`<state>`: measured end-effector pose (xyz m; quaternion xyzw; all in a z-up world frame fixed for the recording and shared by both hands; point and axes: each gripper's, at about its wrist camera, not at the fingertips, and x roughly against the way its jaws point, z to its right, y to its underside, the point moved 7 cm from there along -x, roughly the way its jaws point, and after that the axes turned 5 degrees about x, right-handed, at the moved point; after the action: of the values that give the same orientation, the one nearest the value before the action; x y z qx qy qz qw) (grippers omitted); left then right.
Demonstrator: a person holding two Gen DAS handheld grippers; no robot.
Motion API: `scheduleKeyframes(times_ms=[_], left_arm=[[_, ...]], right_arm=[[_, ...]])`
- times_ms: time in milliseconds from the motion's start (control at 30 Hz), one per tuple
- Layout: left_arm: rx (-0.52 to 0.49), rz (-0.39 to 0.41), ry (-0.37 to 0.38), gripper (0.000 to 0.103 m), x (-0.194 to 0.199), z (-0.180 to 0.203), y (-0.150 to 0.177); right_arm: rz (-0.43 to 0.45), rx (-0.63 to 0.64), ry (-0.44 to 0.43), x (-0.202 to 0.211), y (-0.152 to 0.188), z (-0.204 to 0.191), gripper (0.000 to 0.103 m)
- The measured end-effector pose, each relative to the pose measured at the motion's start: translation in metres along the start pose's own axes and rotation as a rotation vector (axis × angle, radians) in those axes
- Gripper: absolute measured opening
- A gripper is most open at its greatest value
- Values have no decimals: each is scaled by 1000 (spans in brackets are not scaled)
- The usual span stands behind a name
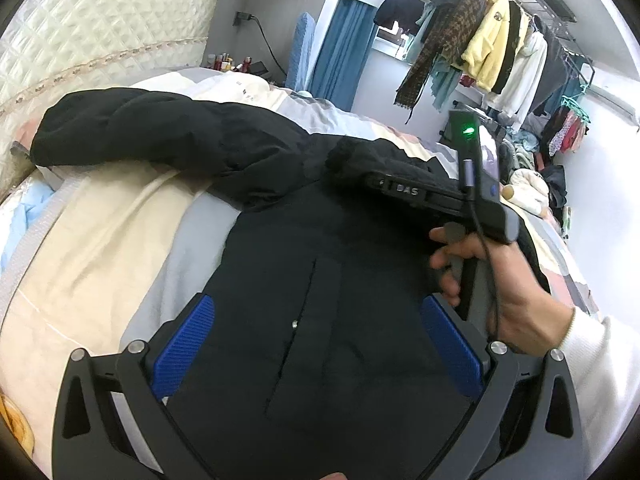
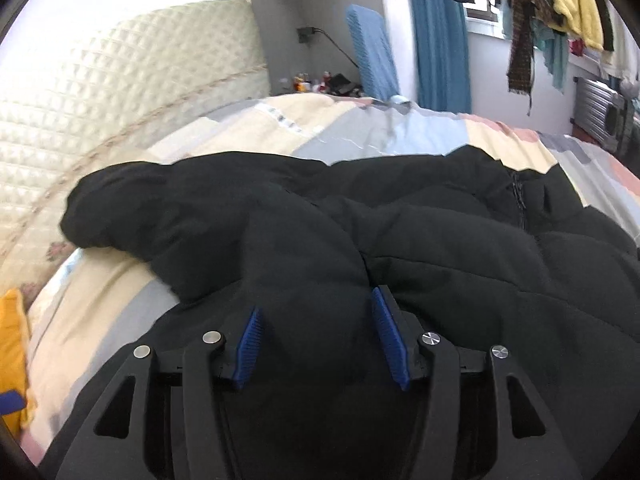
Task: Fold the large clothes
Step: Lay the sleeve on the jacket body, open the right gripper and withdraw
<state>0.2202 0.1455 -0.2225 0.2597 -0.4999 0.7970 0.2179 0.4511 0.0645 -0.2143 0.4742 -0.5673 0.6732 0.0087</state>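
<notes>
Right hand-held gripper point(image 2: 316, 340): pads closed partway on a bunched fold of the black padded jacket point(image 2: 440, 240), likely to carry it over. Left hand-held gripper point(image 1: 316, 352): jaws wide, holding nothing, above the jacket front. Jacket spread on the bed point(image 1: 100, 240), one sleeve point(image 1: 132, 136) outstretched.

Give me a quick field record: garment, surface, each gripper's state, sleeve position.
garment: black puffer jacket, spread out, not yet folded
surface: bed with patchwork cover
left gripper: open above the jacket body, holding nothing
right gripper: closing around a thick bunch of jacket fabric, pads against it
sleeve: stretched out toward the quilted headboard
</notes>
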Motion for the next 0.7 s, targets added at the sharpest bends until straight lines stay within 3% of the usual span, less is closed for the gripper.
scheduleKeyframes(times_ms=[333, 500, 700], left_arm=[[-49, 27, -2, 103, 11, 25, -2], [-51, 33, 11, 103, 18, 37, -1], [-78, 42, -3, 103, 24, 52, 1]], right_arm=[[106, -19, 84, 111, -2, 46, 51], [148, -104, 167, 165, 10, 102, 51], [156, -170, 251, 198, 36, 158, 51]])
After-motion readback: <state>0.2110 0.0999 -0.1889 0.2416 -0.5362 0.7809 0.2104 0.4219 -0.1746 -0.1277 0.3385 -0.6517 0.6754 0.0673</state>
